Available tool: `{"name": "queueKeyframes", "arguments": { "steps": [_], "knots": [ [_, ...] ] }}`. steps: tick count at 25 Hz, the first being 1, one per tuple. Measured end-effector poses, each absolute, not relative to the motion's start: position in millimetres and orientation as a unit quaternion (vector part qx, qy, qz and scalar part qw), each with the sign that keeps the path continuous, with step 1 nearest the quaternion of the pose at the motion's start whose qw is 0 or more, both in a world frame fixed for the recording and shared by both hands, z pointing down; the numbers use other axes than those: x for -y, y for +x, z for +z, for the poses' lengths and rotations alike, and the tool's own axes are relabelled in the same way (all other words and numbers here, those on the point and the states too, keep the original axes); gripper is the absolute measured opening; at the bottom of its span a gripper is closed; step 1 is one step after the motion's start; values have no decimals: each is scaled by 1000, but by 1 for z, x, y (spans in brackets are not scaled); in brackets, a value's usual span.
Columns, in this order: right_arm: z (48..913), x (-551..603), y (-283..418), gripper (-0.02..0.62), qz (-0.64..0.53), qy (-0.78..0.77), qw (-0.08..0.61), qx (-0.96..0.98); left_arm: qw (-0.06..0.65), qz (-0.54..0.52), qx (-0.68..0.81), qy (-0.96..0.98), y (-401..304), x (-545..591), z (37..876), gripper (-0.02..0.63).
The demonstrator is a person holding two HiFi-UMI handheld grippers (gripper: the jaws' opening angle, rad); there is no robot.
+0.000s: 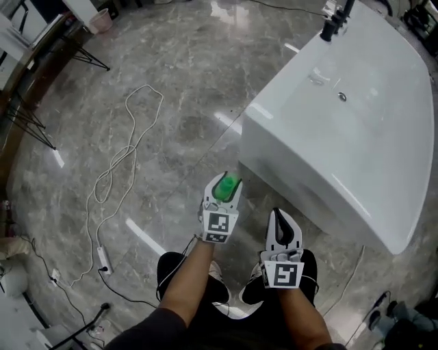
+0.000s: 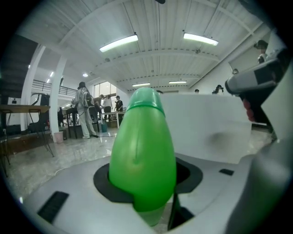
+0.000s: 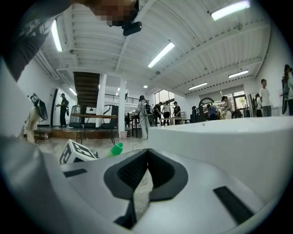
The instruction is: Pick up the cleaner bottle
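The cleaner bottle [image 1: 226,186] is bright green and tapered, and it stands up between the jaws of my left gripper [image 1: 224,194], clear of the floor. In the left gripper view the bottle [image 2: 143,151] fills the middle, with both pads pressed against its sides. My left gripper [image 2: 143,183] is shut on it. My right gripper [image 1: 283,224] hovers just to the right at about the same height, jaws together and empty. In the right gripper view the bottle's tip [image 3: 116,149] shows to the left of my right gripper [image 3: 147,157].
A large white bathtub [image 1: 328,137] with a dark faucet [image 1: 335,20] stands close on the right. A white cable [image 1: 116,171] and power strip [image 1: 104,258] lie on the grey marble floor to the left. The person's shoes [image 1: 226,284] are below. Several people stand far off [image 3: 142,116].
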State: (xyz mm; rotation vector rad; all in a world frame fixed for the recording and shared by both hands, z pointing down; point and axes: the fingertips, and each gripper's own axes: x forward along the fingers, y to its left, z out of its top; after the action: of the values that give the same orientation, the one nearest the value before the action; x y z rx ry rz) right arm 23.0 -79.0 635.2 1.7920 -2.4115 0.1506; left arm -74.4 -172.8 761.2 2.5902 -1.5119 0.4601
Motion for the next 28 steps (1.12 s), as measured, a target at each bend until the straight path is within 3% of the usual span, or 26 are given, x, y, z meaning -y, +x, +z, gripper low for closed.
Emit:
{"name": "queueKeyframes", "arguments": {
  "steps": [8,13,19,28],
  "knots": [
    [410,60,91,17,83,643,103,755,64,133,491,859,-41,136,489,192],
    [295,46,145,17,70,668,103,733,65,137,488,860,-5,130,361,192],
    [237,6,196,17,64,681,85,724,92,131,499,852,31,112,271,192],
    [191,7,250,17,36,726,69,683,78,118,445,884,86,123,223,193]
  ]
}}
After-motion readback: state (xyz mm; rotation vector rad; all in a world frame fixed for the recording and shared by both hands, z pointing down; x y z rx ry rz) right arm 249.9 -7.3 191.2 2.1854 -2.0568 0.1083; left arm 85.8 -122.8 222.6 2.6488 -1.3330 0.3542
